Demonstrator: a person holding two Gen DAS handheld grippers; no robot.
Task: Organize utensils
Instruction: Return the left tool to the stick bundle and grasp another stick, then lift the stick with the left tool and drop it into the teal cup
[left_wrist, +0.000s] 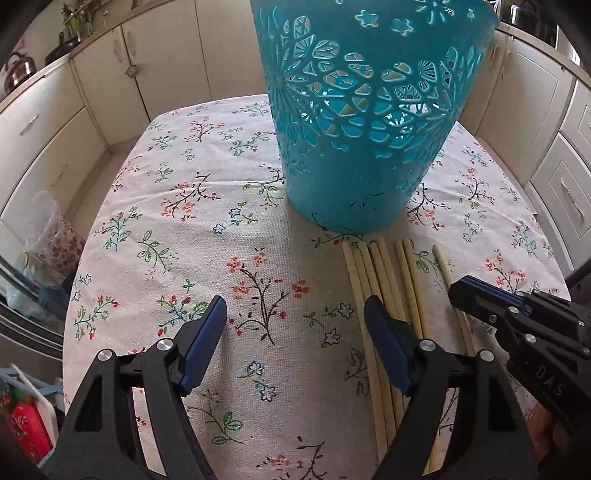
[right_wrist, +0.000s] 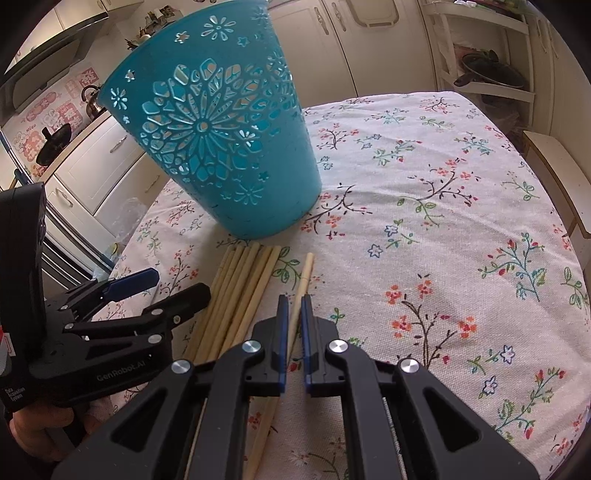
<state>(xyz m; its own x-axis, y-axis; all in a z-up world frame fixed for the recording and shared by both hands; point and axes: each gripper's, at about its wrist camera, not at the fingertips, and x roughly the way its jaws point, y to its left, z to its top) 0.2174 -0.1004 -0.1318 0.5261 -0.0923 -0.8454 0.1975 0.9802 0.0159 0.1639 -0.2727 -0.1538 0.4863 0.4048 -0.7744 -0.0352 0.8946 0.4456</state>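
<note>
Cream cabinets (left_wrist: 110, 85) line the walls — daylight falls across them. A kettle (left_wrist: 18, 70) sits left; open shelving (right_wrist: 487, 55) stands right.

Floral tablecloth (left_wrist: 207, 229) under me, cream cabinets (left_wrist: 110, 85) around, a kettle (left_wrist: 18, 70) on the left counter, a wok (right_wrist: 53, 142) beside it.
</note>
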